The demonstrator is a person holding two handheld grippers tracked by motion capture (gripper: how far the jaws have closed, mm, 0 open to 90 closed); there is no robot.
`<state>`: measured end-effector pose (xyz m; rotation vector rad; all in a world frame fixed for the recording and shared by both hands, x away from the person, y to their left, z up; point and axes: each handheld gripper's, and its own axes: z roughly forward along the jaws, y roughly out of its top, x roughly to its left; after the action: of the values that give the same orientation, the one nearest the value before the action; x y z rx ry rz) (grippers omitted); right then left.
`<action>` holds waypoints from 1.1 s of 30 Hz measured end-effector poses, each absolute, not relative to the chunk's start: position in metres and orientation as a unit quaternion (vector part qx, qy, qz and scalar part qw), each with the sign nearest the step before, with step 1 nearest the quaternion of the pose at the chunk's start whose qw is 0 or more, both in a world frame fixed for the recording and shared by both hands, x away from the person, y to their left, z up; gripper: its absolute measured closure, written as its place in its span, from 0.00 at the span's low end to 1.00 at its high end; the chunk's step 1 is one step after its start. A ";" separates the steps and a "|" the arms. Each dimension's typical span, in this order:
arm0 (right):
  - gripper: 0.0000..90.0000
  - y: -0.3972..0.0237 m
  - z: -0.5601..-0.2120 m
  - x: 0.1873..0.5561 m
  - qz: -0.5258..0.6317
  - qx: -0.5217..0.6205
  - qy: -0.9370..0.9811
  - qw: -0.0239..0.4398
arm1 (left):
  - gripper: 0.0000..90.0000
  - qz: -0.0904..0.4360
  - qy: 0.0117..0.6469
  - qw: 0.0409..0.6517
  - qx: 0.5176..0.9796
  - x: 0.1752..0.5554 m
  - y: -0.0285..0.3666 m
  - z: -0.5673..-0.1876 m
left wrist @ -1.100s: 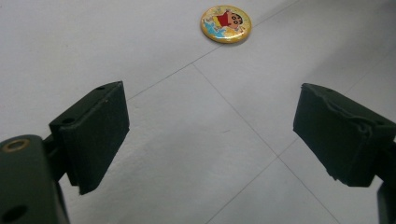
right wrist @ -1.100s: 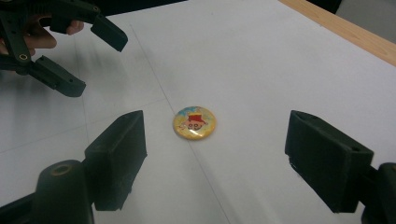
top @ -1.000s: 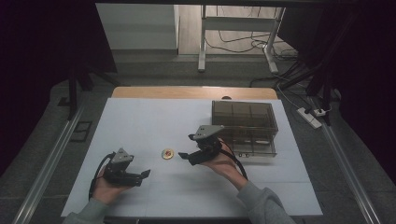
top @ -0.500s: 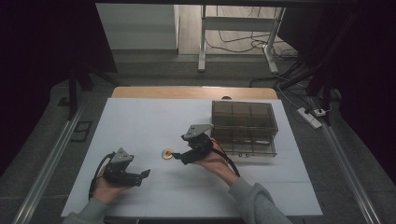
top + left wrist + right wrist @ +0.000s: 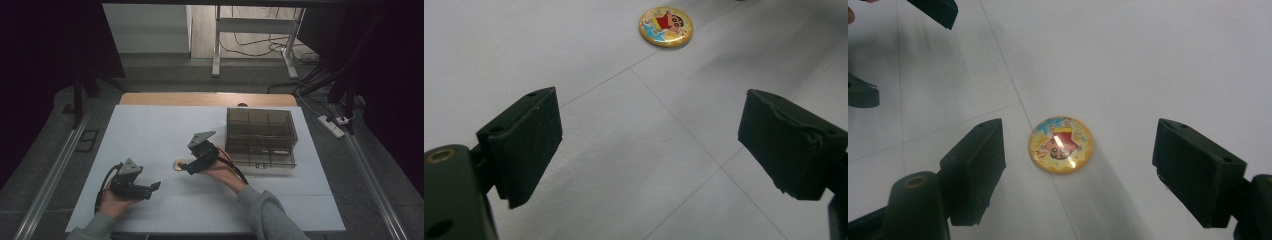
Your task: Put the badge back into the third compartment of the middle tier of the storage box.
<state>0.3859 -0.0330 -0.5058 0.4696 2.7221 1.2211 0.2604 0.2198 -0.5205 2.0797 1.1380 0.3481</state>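
Badge (image 5: pixel 1061 144) not yet gripped: it lies flat on the worktop (image 5: pixel 150 125) between the spread right tongs (image 5: pixel 1078 165), pickup left; left tongs (image 5: pixel 651 145) are held released, nothing between them.

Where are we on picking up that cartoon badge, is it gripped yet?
Not yet. Done: the right gripper is lined up, with the badge lying flat on the white table between its open jaws, pads clear of it. In hand: the approach to the badge. Left: closing on it, lifting, and probably carrying it to the clear compartment box. The left gripper waits open.
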 end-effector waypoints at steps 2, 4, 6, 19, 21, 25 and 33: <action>0.23 -0.032 -0.506 0.387 0.399 0.153 0.902 0.061 | 0.12 0.135 0.442 0.364 0.808 0.260 0.220 -0.521; 0.23 -0.030 -0.507 0.387 0.401 0.155 0.901 0.060 | 0.12 0.135 0.442 0.364 0.808 0.260 0.220 -0.520; 0.23 -0.028 -0.507 0.388 0.400 0.154 0.902 0.060 | 0.12 0.136 0.442 0.364 0.808 0.260 0.219 -0.520; 0.26 -0.015 -0.514 0.389 0.393 0.148 0.906 0.052 | 0.12 0.135 0.442 0.362 0.810 0.260 0.220 -0.521; 0.28 -0.014 -0.515 0.389 0.387 0.146 0.909 0.052 | 0.12 0.135 0.441 0.362 0.810 0.260 0.220 -0.521; 0.28 -0.012 -0.516 0.388 0.376 0.146 0.914 0.050 | 0.12 0.135 0.441 0.361 0.810 0.260 0.220 -0.521; 0.28 -0.007 -0.521 0.388 0.372 0.144 0.916 0.049 | 0.12 0.135 0.442 0.360 0.810 0.261 0.220 -0.522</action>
<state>0.3881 -0.0066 -0.5214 0.4377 2.7903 1.1348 0.2606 0.2200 -0.5217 2.0889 1.1387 0.3487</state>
